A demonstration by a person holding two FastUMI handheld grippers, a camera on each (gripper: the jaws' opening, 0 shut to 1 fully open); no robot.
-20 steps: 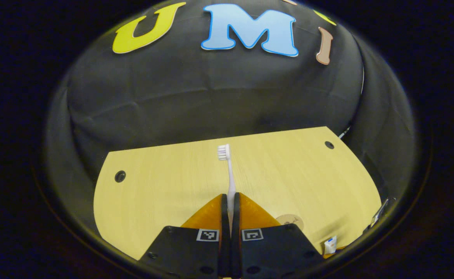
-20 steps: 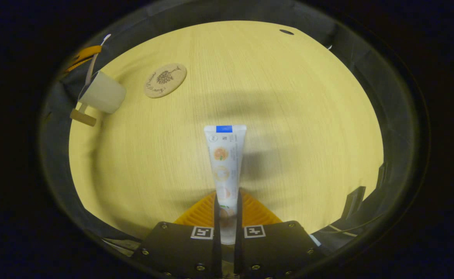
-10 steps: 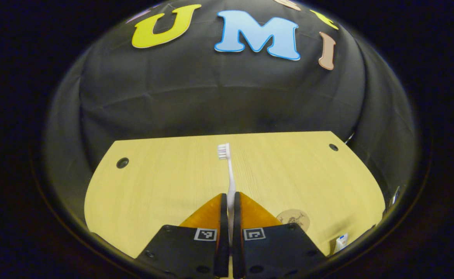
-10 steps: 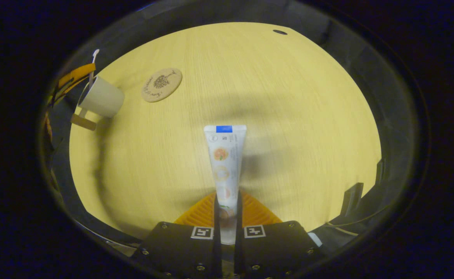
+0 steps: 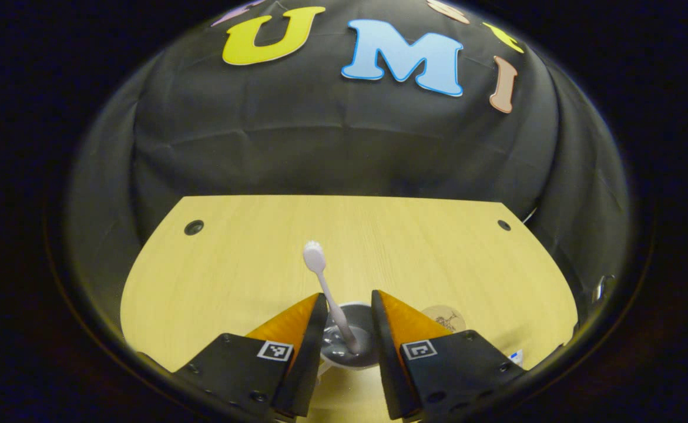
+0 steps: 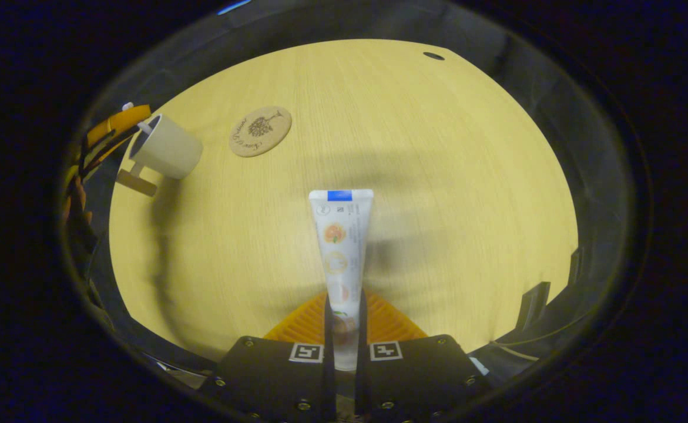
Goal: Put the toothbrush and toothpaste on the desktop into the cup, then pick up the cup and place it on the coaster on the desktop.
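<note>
Left tongs [image 5: 346, 305] spread wide above the cup [image 5: 348, 343], touching nothing. Toothbrush [image 5: 327, 294] standing in the cup, handle end down inside, head up and tilted away from the coaster [image 5: 443, 318]. Cup just beside the coaster on the surface [image 5: 232, 276], not on it.

Right tongs [image 6: 344, 305] pinching the toothpaste [image 6: 340, 247] near its cap end, crimped end pointing forward, raised above the surface [image 6: 438, 176] with a shadow under it. Well apart from the cup [image 6: 164, 154], seen here near the surface's edge with its handle toward the near side. Coaster [image 6: 260, 123] bare, just beside the cup. Left tongs [image 6: 114, 126] close over the cup's rim.
</note>
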